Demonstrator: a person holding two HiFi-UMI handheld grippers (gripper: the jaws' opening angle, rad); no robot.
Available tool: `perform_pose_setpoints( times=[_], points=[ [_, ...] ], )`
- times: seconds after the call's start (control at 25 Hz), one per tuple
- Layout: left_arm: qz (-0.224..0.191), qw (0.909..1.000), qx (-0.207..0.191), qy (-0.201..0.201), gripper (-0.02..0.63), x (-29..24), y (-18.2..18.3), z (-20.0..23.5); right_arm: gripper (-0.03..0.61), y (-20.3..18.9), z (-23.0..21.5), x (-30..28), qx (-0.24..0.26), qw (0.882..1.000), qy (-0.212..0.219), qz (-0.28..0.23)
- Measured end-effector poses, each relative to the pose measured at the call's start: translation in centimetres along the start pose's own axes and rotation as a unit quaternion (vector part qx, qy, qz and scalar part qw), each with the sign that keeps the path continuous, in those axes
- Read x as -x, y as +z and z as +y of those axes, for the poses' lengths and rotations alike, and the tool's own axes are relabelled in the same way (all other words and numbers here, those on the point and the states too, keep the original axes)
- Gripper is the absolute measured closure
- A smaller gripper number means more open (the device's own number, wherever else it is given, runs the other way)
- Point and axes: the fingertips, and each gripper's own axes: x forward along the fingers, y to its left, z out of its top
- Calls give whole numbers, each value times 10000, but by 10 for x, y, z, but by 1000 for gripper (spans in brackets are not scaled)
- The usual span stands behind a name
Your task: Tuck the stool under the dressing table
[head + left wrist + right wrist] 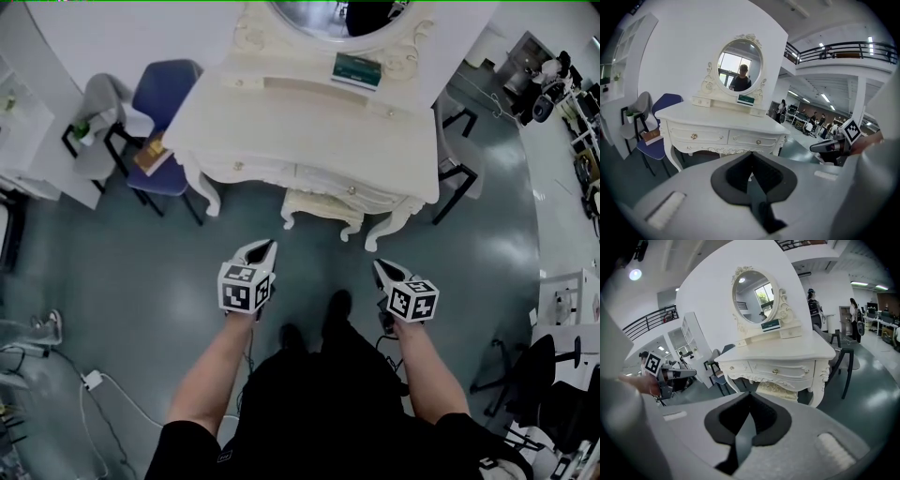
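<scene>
Grey-green workshop floor (141, 281) underfoot. Nearest, the left gripper (262, 249) and right gripper (382, 270) hang clenched and empty. Beyond, the stool (323, 208) sits mostly under the dressing table (281, 117). The tuck looks done, perhaps a nudge short.

stool (323, 210): cream, mostly tucked under | dressing table (281, 122): white, upright

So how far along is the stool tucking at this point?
Looks essentially done: the stool sits under the dressing table, only its front edge showing between the front legs. Nothing is in hand: the left tool and right tool are both shut, empty and clear of the stool. Left, at most, a small push further in.
</scene>
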Motion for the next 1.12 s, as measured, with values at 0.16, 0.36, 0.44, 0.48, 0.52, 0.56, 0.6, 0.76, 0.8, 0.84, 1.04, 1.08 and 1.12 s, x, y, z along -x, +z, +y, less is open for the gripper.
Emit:
perform_pose_setpoints(
  times=[0.16, 0.36, 0.44, 0.48, 0.52, 0.56, 0.6, 0.76, 0.8, 0.84, 1.04, 1.08, 1.12],
  points=[
    [-24, 10000, -9, -5, 597, -6, 15, -7, 577, 22, -9, 3, 5, 9998, 98, -159],
    [-126, 9999, -95, 16, 597, -35, 53, -18, 577, 67, -30, 4, 130, 9984, 290, -464],
    [-218, 9996, -179, 28, 597, -49, 74, -26, 577, 90, -41, 6, 179, 9970, 399, -639],
    [-275, 9994, -224, 36, 597, -55, 85, -31, 577, 102, -46, 7, 214, 9961, 450, -723],
    [-338, 9991, -269, 42, 597, -61, 97, -36, 577, 113, -51, 8, 248, 9952, 500, -808],
    [-404, 9987, -318, 47, 597, -66, 109, -41, 577, 125, -57, 10, 277, 9940, 551, -899],
    [-470, 9982, -374, 55, 597, -69, 121, -47, 577, 137, -61, 12, 299, 9928, 605, -993],
    [-734, 9953, -612, 172, 597, -78, 162, -66, 578, 181, -75, 19, 392, 9867, 874, -1314],
    [-806, 9944, -655, 217, 597, -80, 172, -69, 578, 191, -77, 21, 436, 9850, 940, -1378],
    [-880, 9934, -692, 260, 597, -81, 181, -72, 578, 201, -78, 23, 494, 9832, 1004, -1443],
    [-1222, 9886, -786, 403, 597, -78, 221, -79, 578, 250, -78, 39, 821, 9730, 1175, -1810],
    [-1267, 9880, -788, 410, 597, -76, 227, -78, 578, 260, -76, 43, 869, 9708, 1188, -1896],
    [-1309, 9873, -798, 412, 597, -75, 234, -77, 578, 269, -74, 46, 930, 9684, 1194, -1982]
  ],
)
